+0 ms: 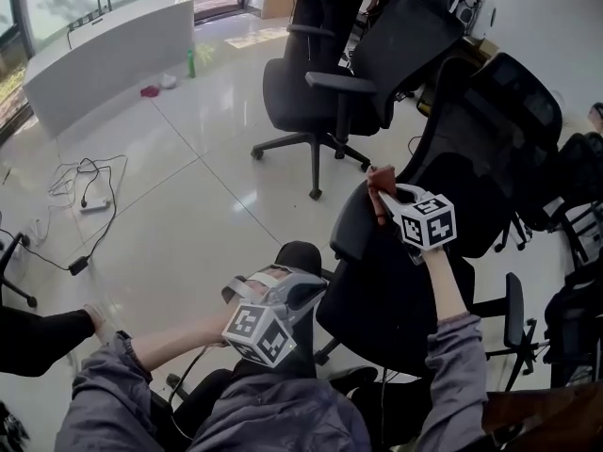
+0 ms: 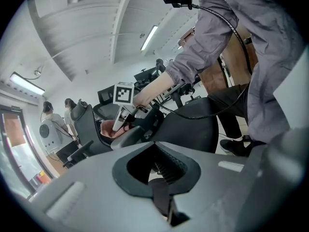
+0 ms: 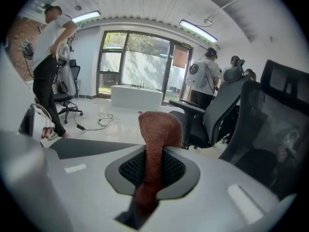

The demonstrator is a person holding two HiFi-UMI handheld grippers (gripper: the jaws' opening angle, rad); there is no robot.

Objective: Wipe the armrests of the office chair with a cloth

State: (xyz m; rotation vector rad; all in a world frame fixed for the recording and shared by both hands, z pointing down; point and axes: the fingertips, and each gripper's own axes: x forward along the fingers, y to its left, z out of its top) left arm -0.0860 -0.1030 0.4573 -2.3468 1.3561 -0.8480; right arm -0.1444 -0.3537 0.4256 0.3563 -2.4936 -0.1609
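left tongs (image 2: 166, 204) closed, empty, right tongs (image 3: 143, 204) clamping cloth (image 3: 157, 129) above armrest (image 1: 350, 229)

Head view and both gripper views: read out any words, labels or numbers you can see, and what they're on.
No text can be read anywhere.
One marker cube and the other show only black-and-white square patterns, no letters.
A round emblem on a bystander's shirt is too small to read.
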